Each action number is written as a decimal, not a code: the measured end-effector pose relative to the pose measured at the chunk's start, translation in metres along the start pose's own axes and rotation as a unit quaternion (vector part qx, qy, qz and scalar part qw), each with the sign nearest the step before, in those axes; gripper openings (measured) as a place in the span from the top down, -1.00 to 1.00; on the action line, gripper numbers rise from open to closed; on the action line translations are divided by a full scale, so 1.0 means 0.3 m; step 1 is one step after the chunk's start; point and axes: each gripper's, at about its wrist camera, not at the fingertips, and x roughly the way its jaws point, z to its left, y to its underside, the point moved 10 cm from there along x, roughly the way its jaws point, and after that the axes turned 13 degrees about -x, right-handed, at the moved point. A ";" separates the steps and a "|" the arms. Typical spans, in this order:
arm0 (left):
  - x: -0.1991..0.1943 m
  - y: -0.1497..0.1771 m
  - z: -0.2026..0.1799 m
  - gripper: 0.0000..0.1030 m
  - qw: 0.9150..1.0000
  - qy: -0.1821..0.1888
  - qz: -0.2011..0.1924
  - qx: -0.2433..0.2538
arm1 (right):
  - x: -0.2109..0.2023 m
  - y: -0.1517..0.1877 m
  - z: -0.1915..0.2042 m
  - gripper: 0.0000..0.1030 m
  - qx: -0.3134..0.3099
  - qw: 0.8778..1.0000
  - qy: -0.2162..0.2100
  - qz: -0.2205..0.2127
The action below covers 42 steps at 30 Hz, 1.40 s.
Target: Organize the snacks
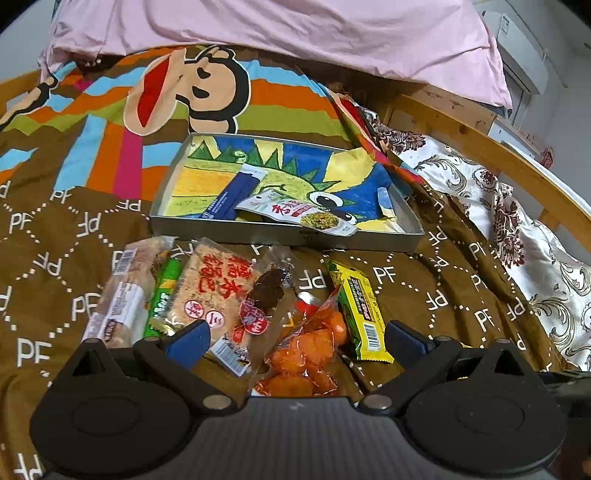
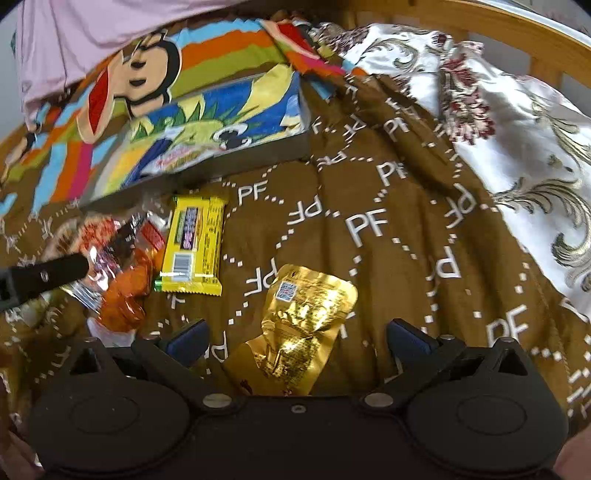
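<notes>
A metal tray (image 1: 288,236) with a cartoon lining lies on the bed and holds a blue packet (image 1: 232,195) and a white pouch (image 1: 299,214). In front lie a rice-cracker pack (image 1: 210,291), a bread pack (image 1: 122,295), a green packet (image 1: 166,291), a dark snack (image 1: 269,288), an orange snack bag (image 1: 306,354) and a yellow bar (image 1: 360,310). My left gripper (image 1: 295,339) is open over the orange bag. My right gripper (image 2: 295,339) is open around a gold pouch (image 2: 299,325); the yellow bar (image 2: 194,243) and tray (image 2: 258,147) lie beyond.
A brown patterned bedspread (image 1: 443,295) covers the bed. A pink quilt (image 1: 295,33) lies at the back. A white floral blanket (image 2: 517,129) and a wooden bed rail (image 1: 498,155) run along the right. The left gripper's black body (image 2: 40,277) shows at the right wrist view's left edge.
</notes>
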 end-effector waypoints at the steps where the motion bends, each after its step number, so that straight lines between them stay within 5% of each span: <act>1: 0.004 -0.001 -0.002 -0.99 1.000 0.000 0.000 -0.001 | 0.014 0.004 0.012 -0.99 -0.009 1.000 0.003 0.004; 8: 0.010 0.008 -0.014 -0.99 1.000 0.006 0.007 0.002 | 0.069 0.033 0.075 -0.96 -0.049 0.999 0.017 0.015; 12: 0.044 0.008 -0.032 -0.99 1.000 0.006 0.015 0.010 | 0.076 0.046 0.101 -0.64 -0.059 0.998 0.015 0.014; 18: 0.112 -0.007 -0.086 -0.99 0.999 0.022 0.016 0.036 | 0.065 0.037 0.096 -0.45 -0.052 0.999 0.014 0.000; 25: 0.196 -0.011 -0.175 -0.99 0.994 0.069 0.025 0.078 | 0.055 0.016 0.095 -0.26 -0.056 0.998 0.029 -0.026; 28: 0.224 -0.022 -0.219 -0.98 0.990 0.098 0.022 0.096 | 0.051 -0.003 0.069 0.03 -0.049 0.997 0.049 -0.040; 35: 0.229 0.003 -0.273 -0.98 0.980 0.174 0.050 0.088 | 0.084 -0.001 0.042 0.02 -0.031 0.998 0.051 -0.029; 39: 0.250 0.026 -0.278 -0.95 0.978 0.172 0.073 0.092 | 0.090 -0.002 0.040 0.00 -0.026 0.998 0.051 -0.028; 42: 0.292 0.030 -0.259 -0.90 0.983 0.136 0.084 0.088 | 0.091 -0.002 0.040 0.00 -0.024 0.998 0.051 -0.029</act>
